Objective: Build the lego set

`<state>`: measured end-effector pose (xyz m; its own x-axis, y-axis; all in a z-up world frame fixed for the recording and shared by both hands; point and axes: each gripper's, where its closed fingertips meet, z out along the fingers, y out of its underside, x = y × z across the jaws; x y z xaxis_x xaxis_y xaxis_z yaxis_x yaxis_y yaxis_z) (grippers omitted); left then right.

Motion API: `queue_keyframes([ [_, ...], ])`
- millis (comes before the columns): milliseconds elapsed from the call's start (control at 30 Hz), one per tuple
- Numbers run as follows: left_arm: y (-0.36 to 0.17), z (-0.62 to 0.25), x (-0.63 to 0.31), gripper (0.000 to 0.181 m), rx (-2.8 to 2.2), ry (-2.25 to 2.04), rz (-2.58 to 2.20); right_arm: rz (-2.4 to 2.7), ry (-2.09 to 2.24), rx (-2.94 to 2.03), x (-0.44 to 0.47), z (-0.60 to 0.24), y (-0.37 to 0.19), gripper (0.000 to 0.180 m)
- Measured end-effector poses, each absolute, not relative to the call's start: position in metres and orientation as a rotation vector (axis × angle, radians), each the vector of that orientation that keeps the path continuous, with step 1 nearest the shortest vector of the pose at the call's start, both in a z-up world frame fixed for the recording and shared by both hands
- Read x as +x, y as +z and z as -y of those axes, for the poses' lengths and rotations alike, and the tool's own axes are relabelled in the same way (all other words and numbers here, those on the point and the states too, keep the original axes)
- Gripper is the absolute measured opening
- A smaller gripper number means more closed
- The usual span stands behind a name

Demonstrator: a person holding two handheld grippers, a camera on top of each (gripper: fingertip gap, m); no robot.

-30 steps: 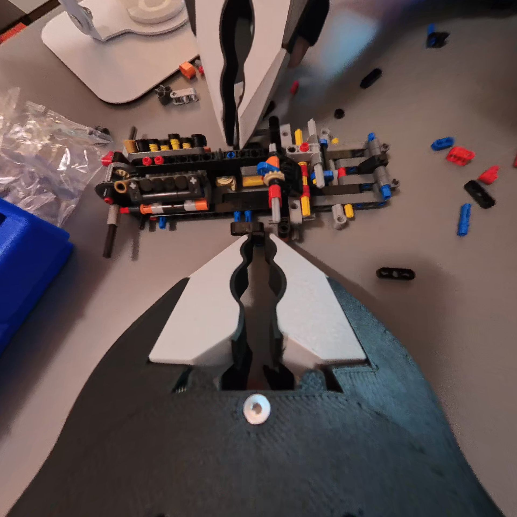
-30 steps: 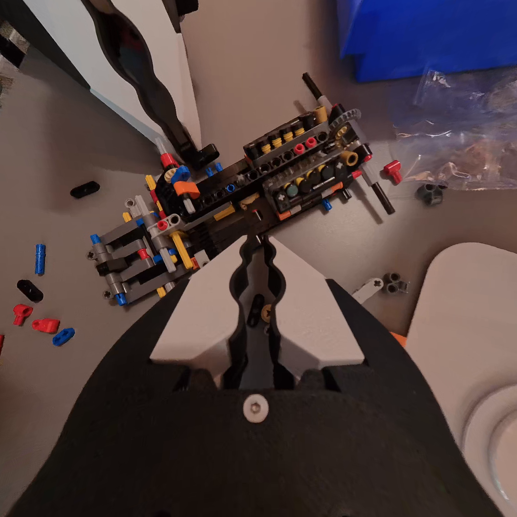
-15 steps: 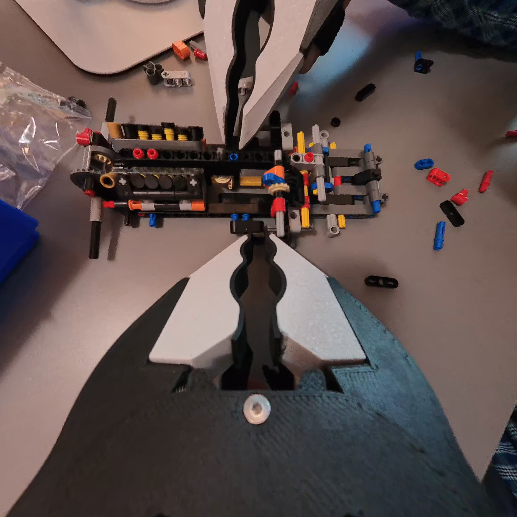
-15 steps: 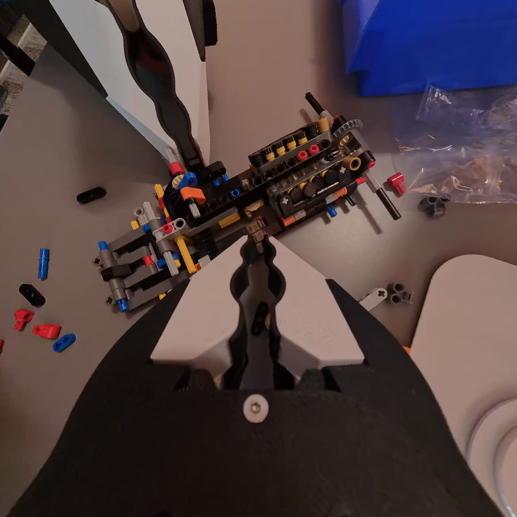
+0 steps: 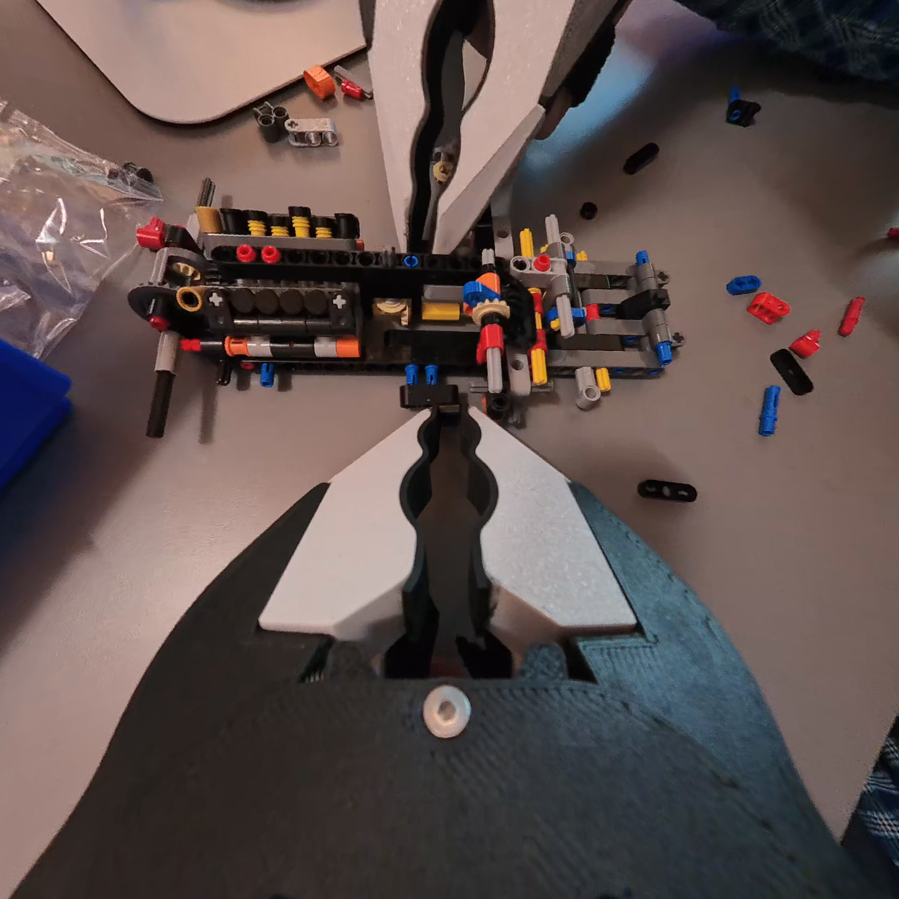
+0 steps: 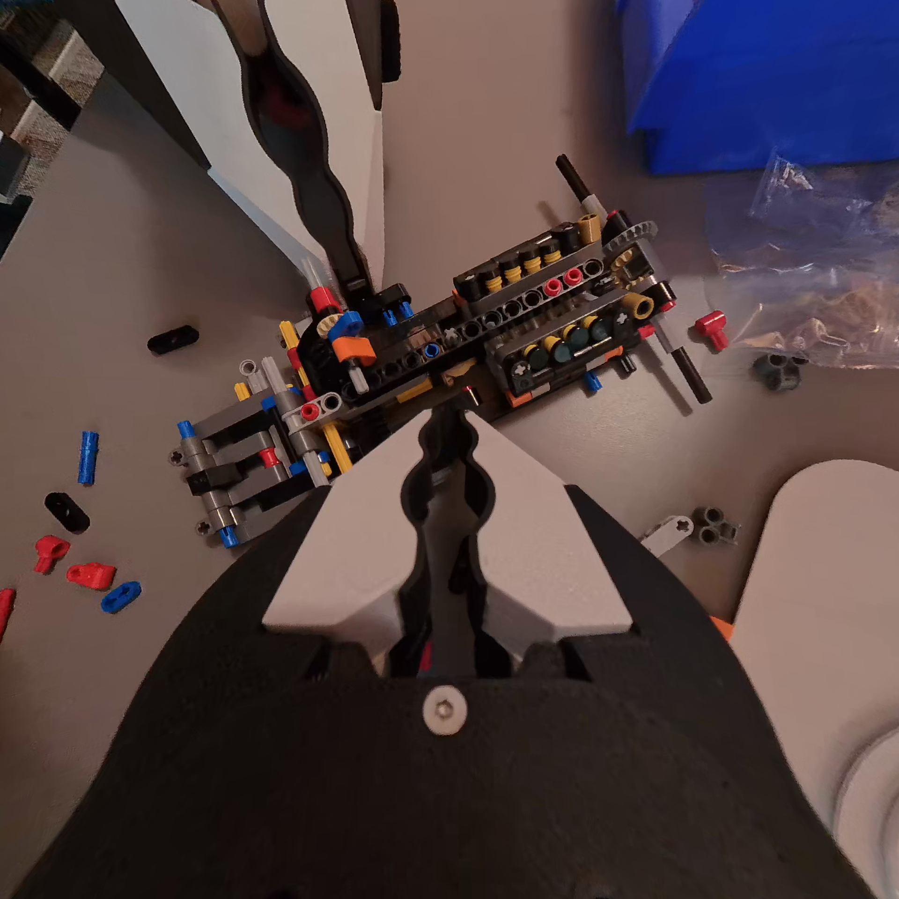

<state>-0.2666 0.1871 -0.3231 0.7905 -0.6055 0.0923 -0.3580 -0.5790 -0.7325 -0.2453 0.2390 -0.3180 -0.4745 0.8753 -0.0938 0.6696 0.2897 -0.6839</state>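
With the half-built lego model [image 5: 389, 306] lying mid-tabletop [image 5: 632, 584], the left claw [image 5: 445, 413] pinches a short black beam [image 5: 429, 395] toward two blue pins [image 5: 421, 373], the right claw [image 6: 447, 413] nearly closed, bracing the light, brittle frame.

Left gripper [image 5: 450, 413] pinches a black beam [image 5: 428, 395] (against the lego chassis [image 5: 389, 311]).

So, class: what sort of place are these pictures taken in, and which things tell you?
Probably a tabletop workbench for model building: a half-built lego model, loose pieces scattered on the grey table, and a blue bin.
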Motion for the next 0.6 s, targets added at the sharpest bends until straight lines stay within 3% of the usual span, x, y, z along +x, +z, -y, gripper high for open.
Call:
queue_keyframes([
  [600, -0.3216, -0.1903, -0.2612, 0.006, -2.213, -0.435, -0.789, 2.259, 0.985, -1.389, -0.2468, -0.2342, -0.3204, 0.0],
])
